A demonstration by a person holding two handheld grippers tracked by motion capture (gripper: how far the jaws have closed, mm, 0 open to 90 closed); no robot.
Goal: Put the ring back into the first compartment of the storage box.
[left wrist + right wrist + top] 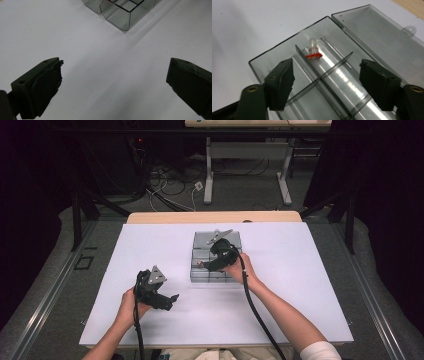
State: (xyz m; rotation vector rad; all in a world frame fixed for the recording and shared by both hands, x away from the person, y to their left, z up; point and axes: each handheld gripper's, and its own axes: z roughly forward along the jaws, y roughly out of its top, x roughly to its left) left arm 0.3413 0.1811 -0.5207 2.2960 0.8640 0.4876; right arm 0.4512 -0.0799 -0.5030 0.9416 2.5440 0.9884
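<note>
Right gripper (325,82) over unlabelled box (274,53), red piece (314,56).

The compartment box (337,75) was clear, smoke-grey plastic, glossy, with bright glare streaks along its floor at lower centre. A small red-and-white plastic piece (314,51) lay inside. The table (150,255) looked matt white, its far edge pale wood. The right gripper (325,82) had matt black, rough-edged pads.
</note>
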